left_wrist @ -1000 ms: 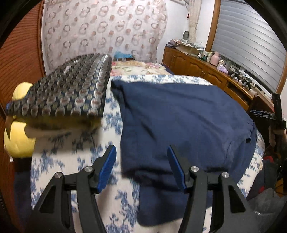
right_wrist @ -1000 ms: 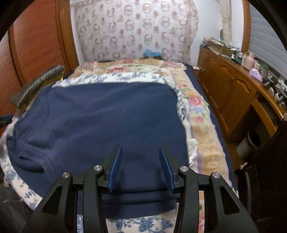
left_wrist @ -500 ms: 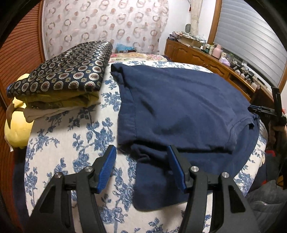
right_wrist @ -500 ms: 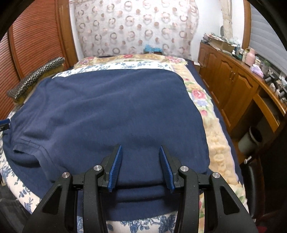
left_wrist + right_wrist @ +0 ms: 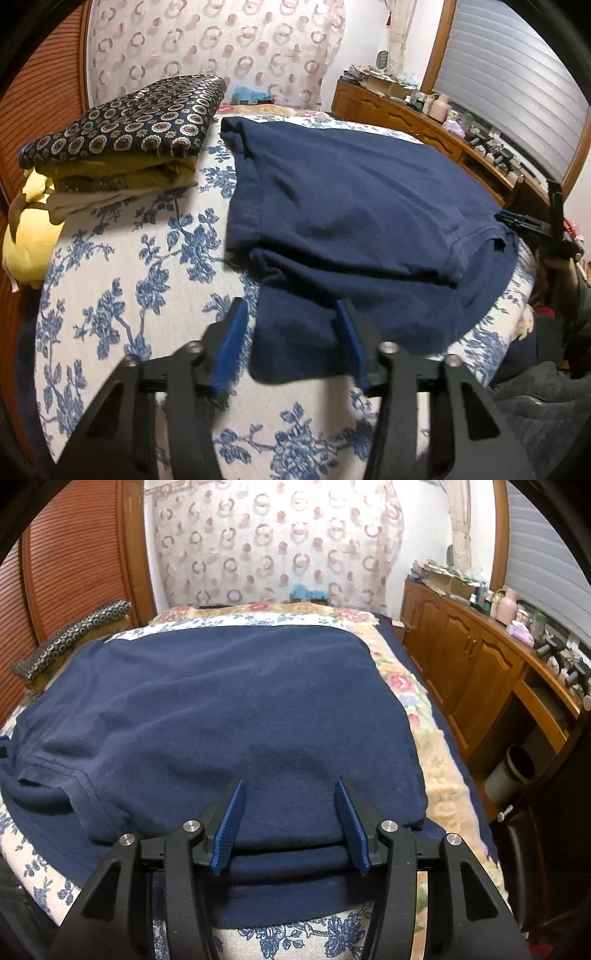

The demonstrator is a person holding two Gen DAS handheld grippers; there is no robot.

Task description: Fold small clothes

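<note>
A dark navy shirt point(image 5: 354, 206) lies spread on the bed, its far part folded over the near part. It also fills the right wrist view point(image 5: 229, 716). My left gripper point(image 5: 291, 314) is open, its blue pads straddling the shirt's near left corner just above the cloth. My right gripper point(image 5: 288, 794) is open over the shirt's near edge, where two layers overlap. The right gripper also shows at the right edge of the left wrist view point(image 5: 546, 229).
A stack of folded clothes point(image 5: 125, 144) with a patterned piece on top sits at the left, beside a yellow plush point(image 5: 26, 243). The bed has a blue-flowered cover point(image 5: 122, 280). A wooden cabinet point(image 5: 491, 679) runs along the right; a bin point(image 5: 509, 771) stands below.
Both grippers have drawn back toward the near edge of the bed and lowered. The shirt's far part now lies folded over the near part. Both grippers stayed open.
</note>
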